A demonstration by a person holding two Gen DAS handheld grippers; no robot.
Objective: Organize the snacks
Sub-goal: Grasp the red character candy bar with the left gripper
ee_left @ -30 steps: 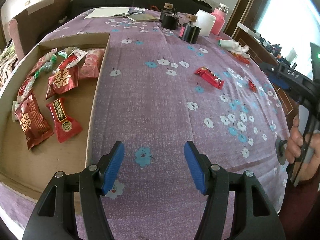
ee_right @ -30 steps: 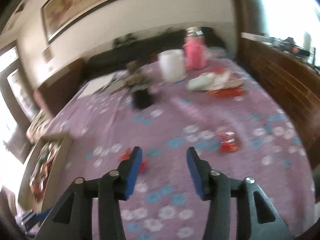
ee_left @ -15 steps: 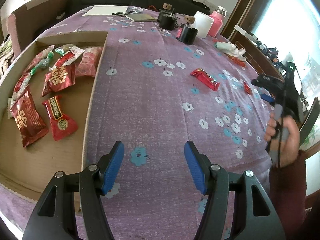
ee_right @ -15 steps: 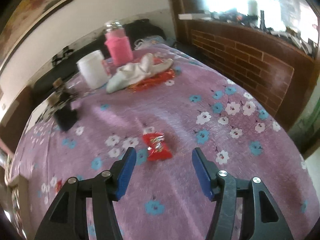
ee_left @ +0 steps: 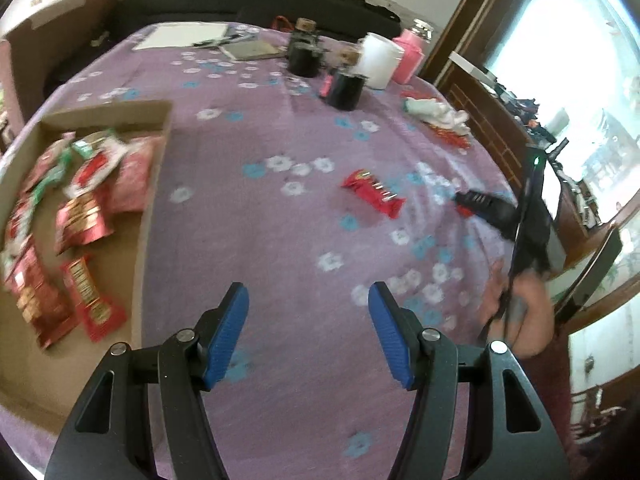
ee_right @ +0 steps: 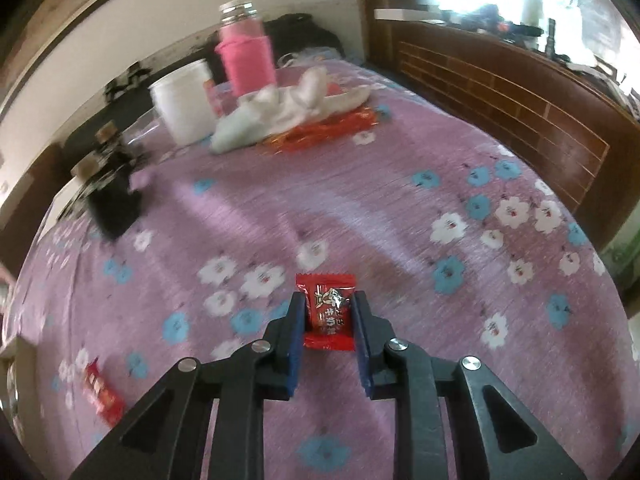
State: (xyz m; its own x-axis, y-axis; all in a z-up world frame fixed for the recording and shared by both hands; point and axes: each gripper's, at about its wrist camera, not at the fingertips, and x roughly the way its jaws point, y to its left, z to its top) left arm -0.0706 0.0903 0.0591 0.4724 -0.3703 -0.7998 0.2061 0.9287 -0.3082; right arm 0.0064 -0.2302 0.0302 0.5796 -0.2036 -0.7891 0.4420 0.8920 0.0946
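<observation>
Holding a small red candy wrapper (ee_right: 329, 312) between its blue pads, my right gripper (ee_right: 329, 320) looks nearly closed, low over the purple flowered tablecloth (ee_right: 360, 208). My left gripper (ee_left: 308, 336) hangs wide open, holding nothing, beside the brown cardboard tray (ee_left: 150, 216) of red snack packets (ee_left: 84, 220).

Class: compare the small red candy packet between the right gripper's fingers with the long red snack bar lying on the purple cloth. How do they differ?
The candy packet is short and squarish; the snack bar is long and narrow. The candy packet is clamped by the right gripper; the snack bar lies free on the tablecloth. Both have red wrappers, and neither is in the cardboard box.
</observation>
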